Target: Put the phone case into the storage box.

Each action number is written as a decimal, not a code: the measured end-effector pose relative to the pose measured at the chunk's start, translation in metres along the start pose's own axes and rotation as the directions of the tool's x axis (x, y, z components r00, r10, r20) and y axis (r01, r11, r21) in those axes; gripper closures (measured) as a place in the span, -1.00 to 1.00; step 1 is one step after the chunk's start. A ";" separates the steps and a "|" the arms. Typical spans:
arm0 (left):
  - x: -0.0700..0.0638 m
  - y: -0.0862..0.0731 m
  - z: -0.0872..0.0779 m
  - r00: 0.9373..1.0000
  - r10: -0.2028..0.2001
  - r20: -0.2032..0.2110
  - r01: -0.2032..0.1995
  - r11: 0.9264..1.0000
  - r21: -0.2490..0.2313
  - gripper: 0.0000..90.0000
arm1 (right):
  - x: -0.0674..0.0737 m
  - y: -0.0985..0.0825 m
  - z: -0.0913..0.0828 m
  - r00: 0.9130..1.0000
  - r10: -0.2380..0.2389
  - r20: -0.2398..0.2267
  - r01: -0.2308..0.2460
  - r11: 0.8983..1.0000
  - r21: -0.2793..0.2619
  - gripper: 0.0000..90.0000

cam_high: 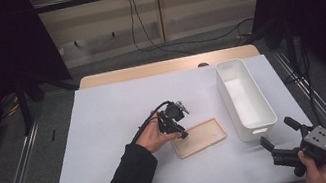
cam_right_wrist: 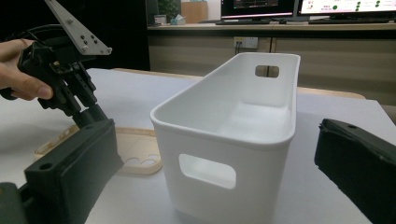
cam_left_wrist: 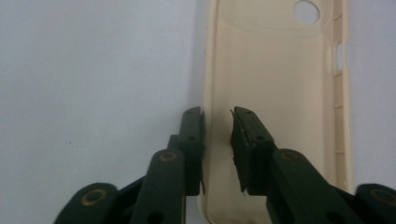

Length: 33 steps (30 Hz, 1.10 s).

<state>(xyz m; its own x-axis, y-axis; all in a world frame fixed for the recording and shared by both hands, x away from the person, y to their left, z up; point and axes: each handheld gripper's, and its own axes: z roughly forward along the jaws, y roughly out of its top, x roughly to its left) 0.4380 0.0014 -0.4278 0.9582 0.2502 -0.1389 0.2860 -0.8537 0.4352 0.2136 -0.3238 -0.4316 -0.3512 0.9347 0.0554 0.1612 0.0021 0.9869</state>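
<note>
Standing by the counter (cam_high: 107,132), I take the white bin (cam_high: 245,98) as my landmark and read across from its left. The left gripper (cam_high: 182,133) is down on a cream phone case (cam_high: 200,137) that lies flat, hollow side up, just left of the bin's near end. In the left gripper view its fingers (cam_left_wrist: 193,140) are slightly apart and straddle the case's (cam_left_wrist: 275,93) long side wall — one outside on the white sheet, one inside the shell — with a gap visible, so nothing is pinched yet.

I would judge the case light, thin and bendy, likely soft plastic or rubber: it should flex and droop if lifted by one edge, and it may slide on the smooth sheet before the fingers bite. That raised side wall looks the sensible place to take it, near the middle of its length; the flat back offers no purchase. It seems in little danger of breaking.

The bin itself stands upright and empty, stiff-walled, with a handle slot in each end. To the right of its near end the right gripper (cam_high: 281,137) hangs off the counter's corner, fingers wide apart — empty, facing the bin (cam_right_wrist: 233,135).
</note>
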 end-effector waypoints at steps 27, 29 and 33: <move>-0.003 -0.001 0.000 0.997 0.049 -0.068 -0.050 0.999 -0.011 0.95 | 0.000 0.000 0.000 1.000 0.003 0.000 -0.003 1.000 0.003 -1.00; -0.002 -0.002 -0.001 0.997 0.044 -0.059 -0.045 0.999 -0.016 0.95 | 0.000 0.000 0.000 1.000 0.003 0.001 -0.003 1.000 0.002 -1.00; -0.001 -0.003 -0.001 0.998 0.038 -0.053 -0.039 0.999 -0.023 0.95 | 0.000 0.000 0.000 1.000 0.005 0.002 -0.005 1.000 0.002 -1.00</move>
<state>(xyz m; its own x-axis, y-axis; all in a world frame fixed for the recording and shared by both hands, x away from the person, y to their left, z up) 0.4366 0.0038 -0.4280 0.9675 0.2416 -0.0753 0.2486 -0.8521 0.4606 0.2137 -0.3241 -0.4318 -0.3480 0.9356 0.0603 0.1647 -0.0023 0.9863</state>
